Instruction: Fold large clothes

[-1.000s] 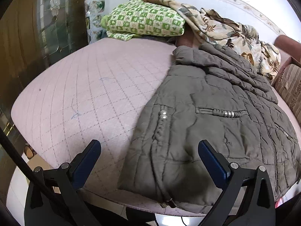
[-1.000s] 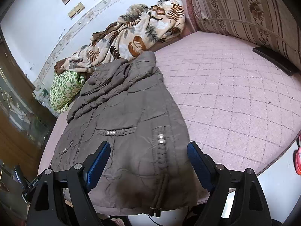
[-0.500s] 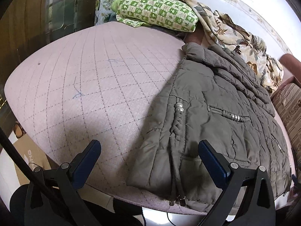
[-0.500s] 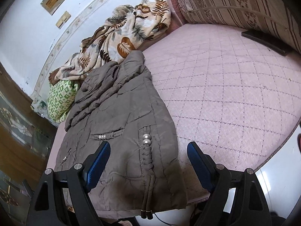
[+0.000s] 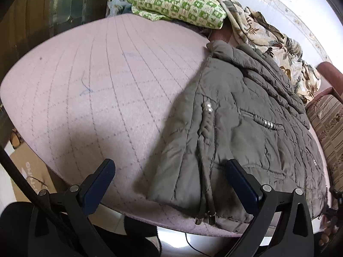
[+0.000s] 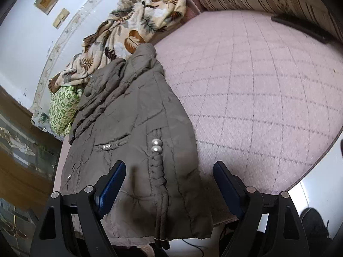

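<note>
Two open hand-held grippers [image 5: 169,184] [image 6: 169,184] just above jacket [image 5: 246,128] hem.

A cardboard box [image 5: 27,171] on the floor at the near left, beside the bed, carried white printed letters seen upside down; they could not be read. Nothing else bore legible text.

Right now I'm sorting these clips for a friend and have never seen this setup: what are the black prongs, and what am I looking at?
A person holds a two-finger gripper in each hand, each carrying a fisheye camera looking along its fingers. One picture is from the left gripper, the other from the right gripper. Both are open and hold nothing. A grey-brown quilted jacket lies on a pink quilted bed, its hem at the near edge. Behind it lie a green checked cloth and a leaf-print blanket.
</note>
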{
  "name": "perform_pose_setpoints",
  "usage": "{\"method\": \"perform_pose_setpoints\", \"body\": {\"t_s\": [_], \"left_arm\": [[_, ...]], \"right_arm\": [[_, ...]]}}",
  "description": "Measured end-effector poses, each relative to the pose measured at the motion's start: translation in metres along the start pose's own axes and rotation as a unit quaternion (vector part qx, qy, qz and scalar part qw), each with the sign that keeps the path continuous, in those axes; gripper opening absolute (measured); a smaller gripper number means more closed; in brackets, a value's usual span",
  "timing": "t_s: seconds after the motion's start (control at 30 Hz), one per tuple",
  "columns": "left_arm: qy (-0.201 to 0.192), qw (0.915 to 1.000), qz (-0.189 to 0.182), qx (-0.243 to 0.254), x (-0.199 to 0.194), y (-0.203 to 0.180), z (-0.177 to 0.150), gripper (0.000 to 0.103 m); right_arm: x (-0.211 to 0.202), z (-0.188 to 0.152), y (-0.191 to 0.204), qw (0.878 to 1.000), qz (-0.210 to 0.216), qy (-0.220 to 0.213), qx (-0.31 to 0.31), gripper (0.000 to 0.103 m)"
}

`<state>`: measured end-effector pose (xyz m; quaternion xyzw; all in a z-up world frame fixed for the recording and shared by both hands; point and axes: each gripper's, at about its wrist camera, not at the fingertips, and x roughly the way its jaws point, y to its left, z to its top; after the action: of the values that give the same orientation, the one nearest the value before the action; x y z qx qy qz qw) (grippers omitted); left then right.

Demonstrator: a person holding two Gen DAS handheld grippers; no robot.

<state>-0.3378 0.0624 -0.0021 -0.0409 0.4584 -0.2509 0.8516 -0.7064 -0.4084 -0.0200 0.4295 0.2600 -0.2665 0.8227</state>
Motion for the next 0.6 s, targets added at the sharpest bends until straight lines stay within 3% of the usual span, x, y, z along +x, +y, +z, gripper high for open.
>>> {"method": "perform_pose_setpoints", "body": {"t_s": [0.2, 0.4, 0.47, 0.6], "left_arm": [[0.002, 0.9995, -0.021, 0.023, 0.002, -0.015, -0.002, 0.091], [0.0, 0.9985, -0.025, 0.049, 0.004, -0.031, -0.007, 0.091], [-0.001, 0.9985, -0.024, 0.048, 0.005, -0.031, -0.007, 0.091], [-0.007, 0.9986, -0.013, 0.052, 0.008, -0.038, -0.007, 0.091]], "right_arm": [[0.005, -0.005, -0.003, 1.0, -0.002, 0.013, 0.005, 0.087], [0.006, -0.018, 0.0, 1.0, 0.01, 0.029, -0.002, 0.087], [0.007, -0.024, 0.005, 0.999, 0.026, 0.037, -0.006, 0.075], [0.01, -0.03, 0.006, 0.999, 0.04, 0.034, 0.001, 0.063]]}}
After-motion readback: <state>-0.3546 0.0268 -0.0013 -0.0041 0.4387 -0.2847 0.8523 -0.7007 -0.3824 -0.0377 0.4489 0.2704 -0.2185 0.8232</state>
